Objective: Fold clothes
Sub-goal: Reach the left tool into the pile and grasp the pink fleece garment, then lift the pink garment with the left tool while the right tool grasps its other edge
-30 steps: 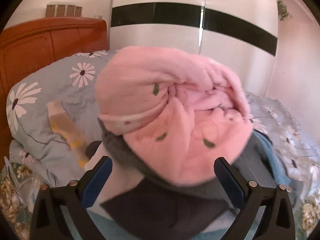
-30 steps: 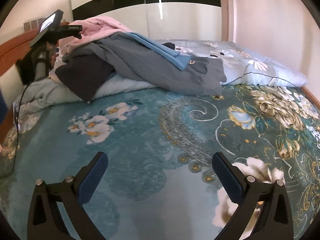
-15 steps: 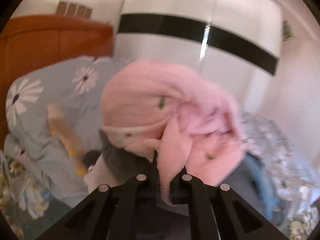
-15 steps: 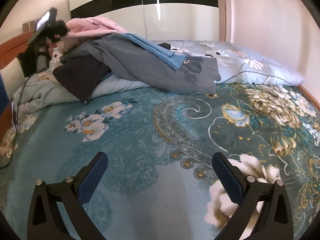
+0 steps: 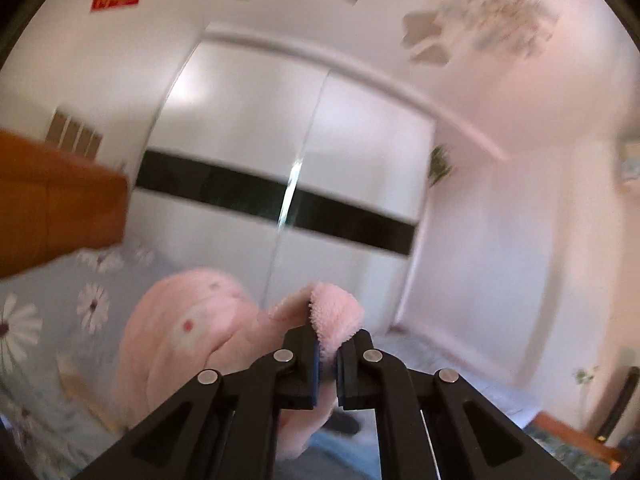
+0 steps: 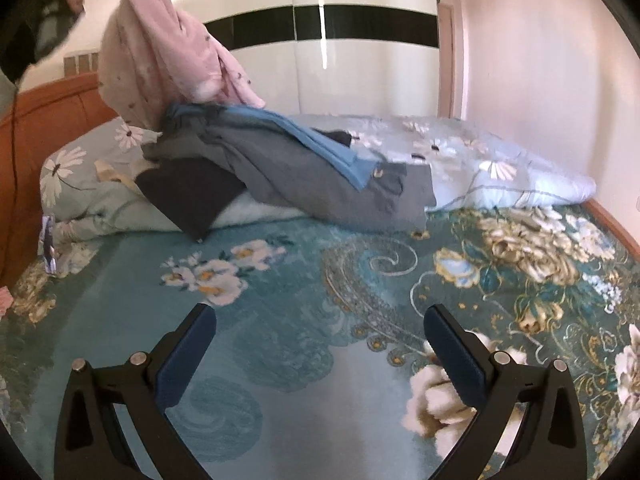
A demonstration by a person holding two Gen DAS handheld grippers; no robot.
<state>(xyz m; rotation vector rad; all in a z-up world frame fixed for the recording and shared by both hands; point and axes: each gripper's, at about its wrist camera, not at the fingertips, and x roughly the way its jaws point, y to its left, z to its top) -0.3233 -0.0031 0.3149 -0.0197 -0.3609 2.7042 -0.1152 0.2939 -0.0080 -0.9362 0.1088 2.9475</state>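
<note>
My left gripper is shut on a fold of a fluffy pink garment and holds it up in the air; the garment hangs high above the pile in the right wrist view. A pile of clothes lies at the head of the bed: a grey garment, a blue one and a dark one. My right gripper is open and empty, low over the teal floral bedspread.
An orange wooden headboard stands at the left. A pale blue daisy quilt lies along the back of the bed. A white wardrobe with a black stripe stands behind. A pink wall is at the right.
My left gripper closed on the pink garment and lifted it high off the pile, tilting upward. My right gripper stayed open and barely moved.
</note>
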